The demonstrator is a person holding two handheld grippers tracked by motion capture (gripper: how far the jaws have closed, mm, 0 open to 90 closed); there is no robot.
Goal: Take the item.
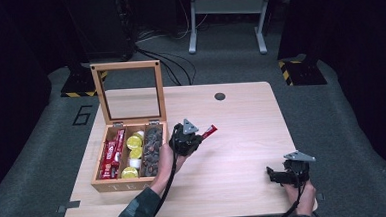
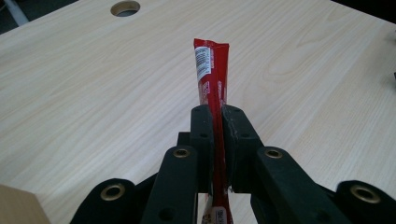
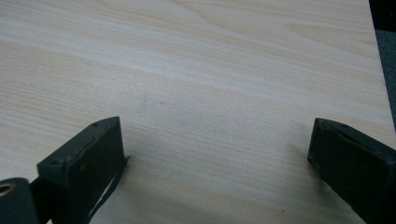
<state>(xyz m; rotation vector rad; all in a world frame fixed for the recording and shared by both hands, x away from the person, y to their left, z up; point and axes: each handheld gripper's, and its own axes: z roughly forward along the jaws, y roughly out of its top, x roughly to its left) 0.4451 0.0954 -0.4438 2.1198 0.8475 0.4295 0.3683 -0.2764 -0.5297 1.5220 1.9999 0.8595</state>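
A red stick sachet [image 1: 210, 132] [image 2: 211, 74] pokes out up and to the right from my left gripper [image 1: 201, 136] [image 2: 217, 112], whose jaws are shut on it just right of the wooden tea box [image 1: 101, 158]. The box's glass lid stands upright. Inside are more red sachets [image 1: 113, 158] in the left compartment, yellow-topped cups [image 1: 134, 152] in the middle, and dark pieces [image 1: 153, 149] on the right. My right gripper [image 1: 269, 174] [image 3: 217, 154] rests low at the table's front right, jaws wide apart over bare wood, nothing between them.
The light wooden table [image 1: 242, 131] has a round cable hole [image 1: 220, 96] [image 2: 125, 7] near its far edge. A corner of the box [image 2: 18, 205] shows at the bottom left of the left gripper view. Grey floor surrounds the table; a metal stand [image 1: 226, 16] stands behind.
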